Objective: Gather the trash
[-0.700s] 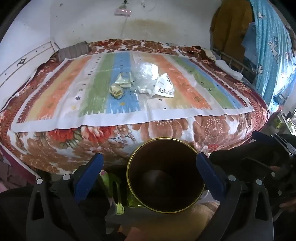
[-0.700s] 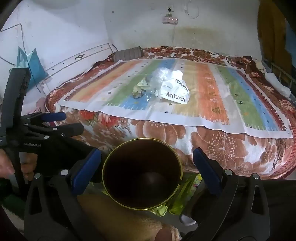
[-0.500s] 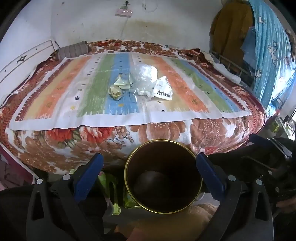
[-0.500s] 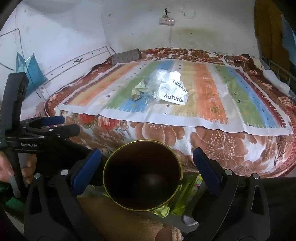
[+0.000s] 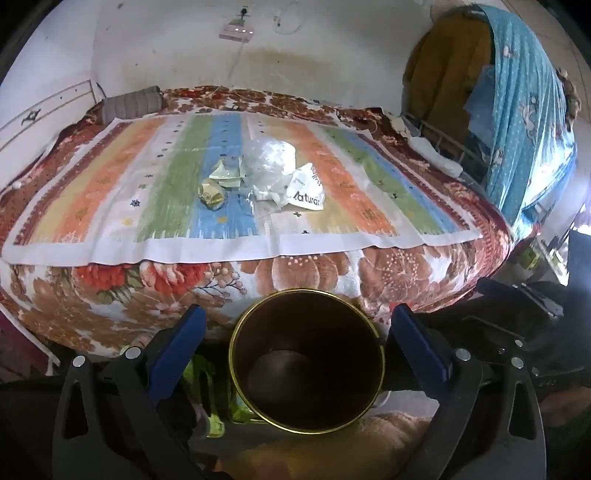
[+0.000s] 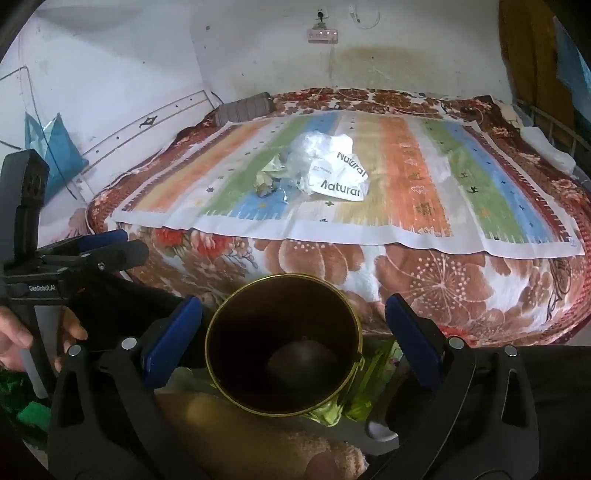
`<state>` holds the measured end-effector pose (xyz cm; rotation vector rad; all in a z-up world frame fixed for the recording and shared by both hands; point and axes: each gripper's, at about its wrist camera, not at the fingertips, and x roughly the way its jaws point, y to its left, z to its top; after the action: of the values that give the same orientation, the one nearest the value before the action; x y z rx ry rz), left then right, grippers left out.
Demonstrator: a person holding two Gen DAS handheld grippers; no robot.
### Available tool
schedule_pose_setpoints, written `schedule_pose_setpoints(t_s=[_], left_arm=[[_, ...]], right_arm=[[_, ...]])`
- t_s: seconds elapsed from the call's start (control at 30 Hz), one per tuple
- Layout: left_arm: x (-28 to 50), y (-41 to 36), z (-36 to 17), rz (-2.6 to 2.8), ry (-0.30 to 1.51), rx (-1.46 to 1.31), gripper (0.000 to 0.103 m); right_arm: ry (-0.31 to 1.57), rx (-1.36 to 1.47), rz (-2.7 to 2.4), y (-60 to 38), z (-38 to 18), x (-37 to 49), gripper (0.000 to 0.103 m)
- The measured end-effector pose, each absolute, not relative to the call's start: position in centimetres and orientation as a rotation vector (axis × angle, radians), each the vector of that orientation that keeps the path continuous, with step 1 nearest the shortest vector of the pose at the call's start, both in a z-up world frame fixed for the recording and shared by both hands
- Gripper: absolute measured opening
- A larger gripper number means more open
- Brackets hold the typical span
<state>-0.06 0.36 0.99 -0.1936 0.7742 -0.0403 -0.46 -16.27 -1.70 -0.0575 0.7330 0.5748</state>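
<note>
Looking at: a bed point(image 5: 303, 273) with a flowery blanket and a striped mat point(image 5: 110, 192) spread over it
Trash pile: sits about mid-mat, well away from both grippers
White wrapper: crumpled white wrapper point(image 6: 341, 177) with "Natural" printed on it, on the right side of the pile
Clear plastic: scrunched clear plastic bag point(image 5: 271, 166) right beside the white wrapper, touching it
Small bits: a yellowish wad point(image 5: 211, 195) and a pale green scrap point(image 5: 225, 175) on the left of the pile, close together on the blue stripe
Bin: dark round bin point(image 5: 306, 365) with a gold rim, standing in front of the bed; looks empty as far as one can tell, inside is pretty dark
Left hand-held gripper point(image 5: 301, 347): jaws spread wide, nothing in them, the bin shows in the gap between the blue pads
Right hand-held gripper point(image 6: 293, 336): same deal, wide open and holding nothing, hovering over the bin
Hand: a bare hand point(image 6: 22, 339) wraps the left gripper's handle, seen at the left edge of the right view
Wall: power strip point(image 6: 323, 36) up behind the bed
</note>
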Motion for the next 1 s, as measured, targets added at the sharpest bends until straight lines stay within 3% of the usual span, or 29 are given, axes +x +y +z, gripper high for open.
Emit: schedule_pose_setpoints(t_s=[1.0], left_arm=[[0.4, 1.9, 0.6, 0.070, 0.815, -0.222, 0.097]], right_arm=[[0.729, -0.061, 0.612, -15.9, -0.9, -1.1, 0.094]])
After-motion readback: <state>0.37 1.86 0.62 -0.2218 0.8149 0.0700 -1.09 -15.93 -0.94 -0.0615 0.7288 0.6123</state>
